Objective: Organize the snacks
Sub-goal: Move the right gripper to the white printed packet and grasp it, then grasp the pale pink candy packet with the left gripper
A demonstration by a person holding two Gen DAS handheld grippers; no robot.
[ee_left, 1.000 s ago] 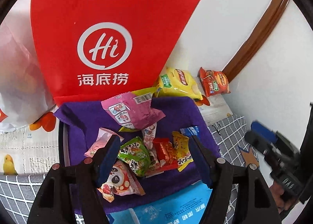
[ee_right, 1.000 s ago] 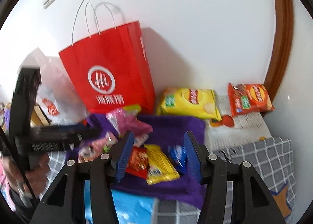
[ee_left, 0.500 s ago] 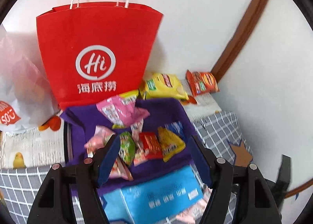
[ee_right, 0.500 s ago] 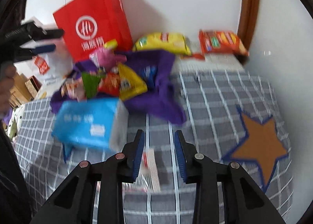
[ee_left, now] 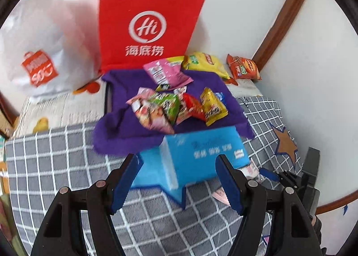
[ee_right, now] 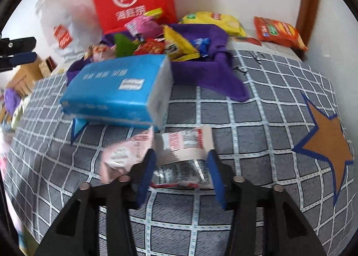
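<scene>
Several small snack packets (ee_left: 176, 108) lie heaped on a purple cloth (ee_left: 125, 130), with a blue tissue pack (ee_left: 201, 153) in front of them. My left gripper (ee_left: 179, 180) hovers open above the near end of that pack, nothing between its pads. My right gripper (ee_right: 181, 173) is low over the checked blanket, and its jaws are opening. A pale pink and white snack packet (ee_right: 185, 146) lies flat between its blue pads, which do not press on it. A second pale packet (ee_right: 125, 155) lies just left of it. The right gripper (ee_left: 288, 180) also shows at the left wrist view's right edge.
A red paper bag (ee_left: 147, 27) and a white plastic bag (ee_left: 44, 50) stand against the wall behind the cloth. A yellow chip bag (ee_right: 212, 21) and an orange packet (ee_right: 277, 30) lie at the back right. The grey checked blanket (ee_right: 268, 121) has an orange star (ee_right: 326, 139).
My left gripper has drawn back from the snack pile to above the blue pack. My right gripper has dropped to the blanket, narrowed, then widened around the pale packet.
</scene>
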